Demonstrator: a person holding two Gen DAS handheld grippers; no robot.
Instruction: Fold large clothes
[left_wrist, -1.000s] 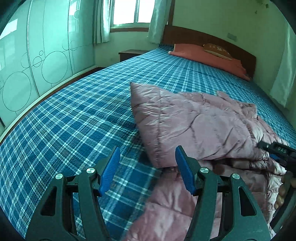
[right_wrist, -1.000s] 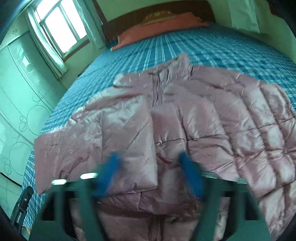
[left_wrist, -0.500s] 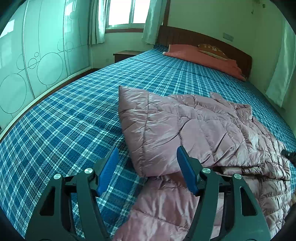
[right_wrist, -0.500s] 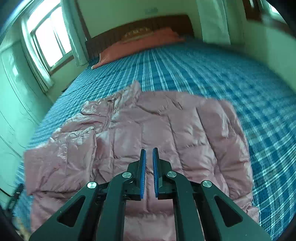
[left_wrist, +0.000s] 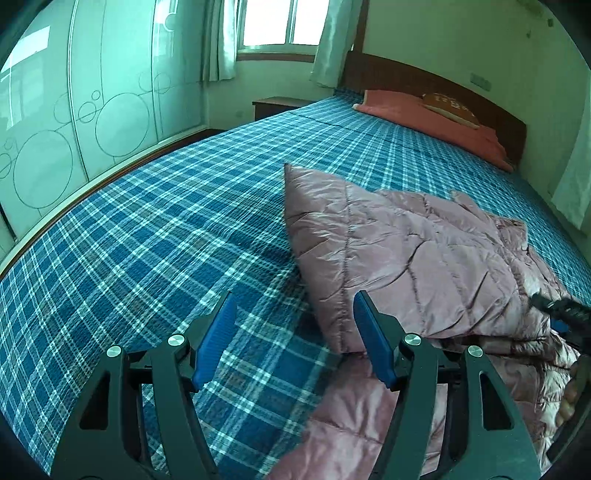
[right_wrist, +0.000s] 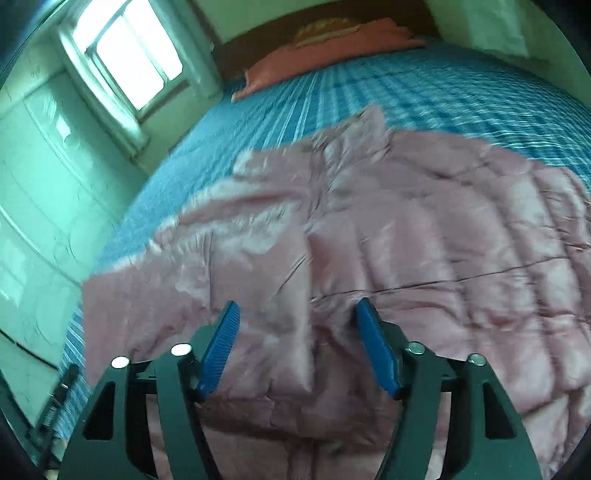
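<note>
A pink quilted jacket (left_wrist: 424, 251) lies spread on the blue plaid bed (left_wrist: 147, 240), its left sleeve (left_wrist: 343, 221) folded over the body. My left gripper (left_wrist: 295, 295) hovers open above the sheet at the jacket's left edge, with nothing between its fingers. In the blurred right wrist view, my right gripper (right_wrist: 297, 302) hangs above the jacket (right_wrist: 424, 229) near the folded sleeve (right_wrist: 229, 280). Its jaws stand wide and are opening, and nothing is pinched. The right gripper's tip (left_wrist: 565, 317) also shows at the left view's right edge, over the jacket.
A red pillow (left_wrist: 424, 110) lies against the dark headboard (left_wrist: 424, 81) at the far end. A wardrobe with circle-patterned doors (left_wrist: 74, 129) runs along the bed's left side. A nightstand (left_wrist: 277, 105) stands under the window. Part of a hand (left_wrist: 569, 398) shows at the right.
The right gripper was shut half a second ago with the jacket's right side ahead of it; now it is open above the folded sleeve. The left gripper has barely shifted.
</note>
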